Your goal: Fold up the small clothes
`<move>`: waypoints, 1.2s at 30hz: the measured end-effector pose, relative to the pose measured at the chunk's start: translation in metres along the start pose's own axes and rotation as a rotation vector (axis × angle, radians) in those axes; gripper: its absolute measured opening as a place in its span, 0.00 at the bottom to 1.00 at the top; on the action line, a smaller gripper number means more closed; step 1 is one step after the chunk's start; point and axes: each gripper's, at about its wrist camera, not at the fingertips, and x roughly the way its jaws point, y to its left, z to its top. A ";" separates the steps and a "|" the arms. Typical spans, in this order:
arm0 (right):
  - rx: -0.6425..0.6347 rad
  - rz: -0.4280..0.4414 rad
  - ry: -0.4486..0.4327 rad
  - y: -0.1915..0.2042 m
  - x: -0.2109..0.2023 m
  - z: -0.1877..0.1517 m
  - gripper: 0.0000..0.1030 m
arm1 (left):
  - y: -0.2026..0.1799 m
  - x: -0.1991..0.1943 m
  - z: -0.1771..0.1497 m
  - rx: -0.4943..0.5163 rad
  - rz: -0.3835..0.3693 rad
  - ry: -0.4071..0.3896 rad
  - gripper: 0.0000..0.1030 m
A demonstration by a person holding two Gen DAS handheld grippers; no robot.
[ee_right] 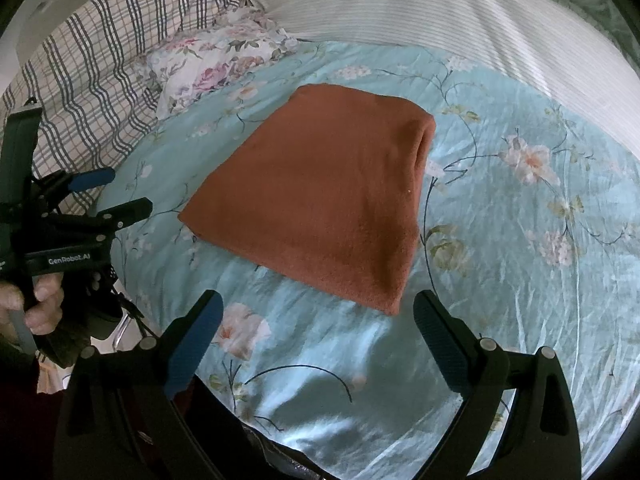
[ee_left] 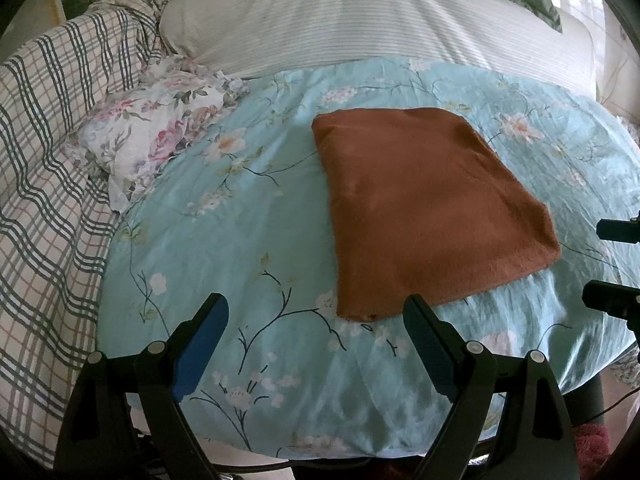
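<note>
A rust-brown garment [ee_left: 428, 212] lies folded into a flat rectangle on the light blue floral cover [ee_left: 248, 240]; the right wrist view shows the same brown garment [ee_right: 320, 200] with its thick folded edge on the right. My left gripper [ee_left: 316, 304] hovers open above the cover, just short of the garment's near corner, with nothing between its fingers. My right gripper [ee_right: 318, 300] is also open and empty, held near the garment's near right corner. The left gripper [ee_right: 110, 194] appears at the left of the right wrist view, held by a hand [ee_right: 38, 300].
A floral pillow [ee_left: 152, 132] lies at the back left of the cover. A plaid blanket [ee_left: 48, 160] runs along the left side. A striped white pillow [ee_left: 360, 20] lies behind. The cover's front edge [ee_left: 360, 452] drops off close to me.
</note>
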 end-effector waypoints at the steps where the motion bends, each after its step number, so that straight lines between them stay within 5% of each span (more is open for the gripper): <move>1: 0.001 -0.001 0.001 -0.001 0.001 0.000 0.93 | 0.000 0.000 0.000 0.001 0.000 0.000 0.87; 36: 0.030 0.018 0.002 -0.041 0.033 0.033 0.93 | -0.006 0.033 0.038 -0.012 0.025 0.008 0.87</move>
